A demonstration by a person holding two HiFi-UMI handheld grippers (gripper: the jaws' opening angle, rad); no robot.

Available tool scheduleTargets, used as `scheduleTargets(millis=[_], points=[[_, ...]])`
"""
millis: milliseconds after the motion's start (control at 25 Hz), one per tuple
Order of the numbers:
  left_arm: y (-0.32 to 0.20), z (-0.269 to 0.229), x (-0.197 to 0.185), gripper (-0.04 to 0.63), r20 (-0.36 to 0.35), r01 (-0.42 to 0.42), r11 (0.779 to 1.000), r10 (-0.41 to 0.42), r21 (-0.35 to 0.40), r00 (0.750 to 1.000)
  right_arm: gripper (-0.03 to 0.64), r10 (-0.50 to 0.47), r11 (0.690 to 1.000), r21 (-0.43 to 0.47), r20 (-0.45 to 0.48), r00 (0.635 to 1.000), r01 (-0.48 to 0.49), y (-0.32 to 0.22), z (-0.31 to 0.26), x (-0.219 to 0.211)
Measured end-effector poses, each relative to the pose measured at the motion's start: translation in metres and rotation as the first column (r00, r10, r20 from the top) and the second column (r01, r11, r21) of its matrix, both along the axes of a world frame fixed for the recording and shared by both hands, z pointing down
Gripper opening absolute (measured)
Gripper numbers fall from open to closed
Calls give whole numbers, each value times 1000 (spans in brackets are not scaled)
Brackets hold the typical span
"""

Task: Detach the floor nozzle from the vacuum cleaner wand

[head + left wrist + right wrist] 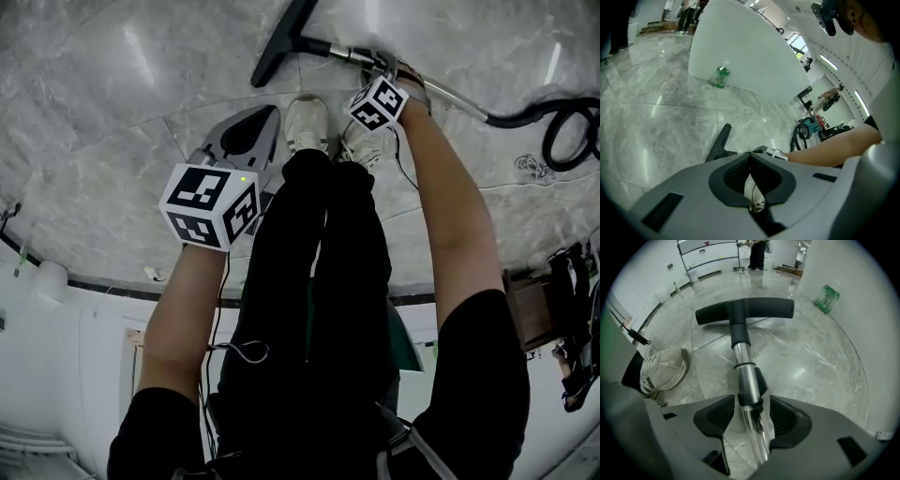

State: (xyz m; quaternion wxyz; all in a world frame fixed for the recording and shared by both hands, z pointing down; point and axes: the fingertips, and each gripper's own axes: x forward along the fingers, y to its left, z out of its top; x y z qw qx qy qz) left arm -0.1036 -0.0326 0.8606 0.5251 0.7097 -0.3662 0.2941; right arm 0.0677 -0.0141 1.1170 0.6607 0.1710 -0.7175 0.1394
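The black floor nozzle (pixel 281 42) (pixel 745 310) (pixel 719 143) lies on the marble floor, joined to the shiny metal wand (pixel 349 54) (pixel 745 376). My right gripper (pixel 382 66) (pixel 749 404) points down over the wand. Its jaws stand wide apart on either side of the tube, with a gap showing between each pad and the metal. My left gripper (pixel 246 141) (pixel 750 159) hangs lower left of the nozzle, apart from it, jaws closed together with nothing between them.
The person's light shoes (pixel 307 122) (pixel 663 369) stand just short of the wand. The wand runs right into a coiled black hose (pixel 562 127) (pixel 799 133). A green bottle (pixel 721 76) (pixel 827 298) stands by a white wall.
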Motion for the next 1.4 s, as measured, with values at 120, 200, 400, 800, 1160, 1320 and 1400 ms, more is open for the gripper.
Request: scheduleTargets(millis=[120, 200, 400, 800, 1160, 1320, 1400], points=[[-8, 3, 13, 9, -30, 13, 1000, -13, 16, 999, 244, -54, 999, -10, -53, 997, 54, 5, 16, 2], [-11, 2, 18, 9, -41, 23, 1000, -23, 16, 999, 241, -36, 999, -28, -61, 998, 34, 7, 19, 5], [-8, -7, 20, 9, -45, 2, 1000, -2, -10, 999, 210, -70, 995, -70, -75, 995, 65, 13, 8, 5], [20, -34, 56, 11, -134, 49, 986, -71, -160, 989, 210, -33, 999, 8, 161, 986, 32, -20, -151, -37], [-10, -80, 62, 255, -259, 326, 945, -320, -20, 911, 209, 12, 998, 50, 315, 949, -29, -31, -270, -43], [-31, -113, 69, 264, -355, 466, 879, -404, 106, 843, 209, -13, 999, 37, 362, 932, -1, -16, -298, -38], [-36, -130, 67, 270, -404, 546, 828, -459, 130, 791, 209, -37, 999, 19, 392, 919, 32, 0, -317, -46]])
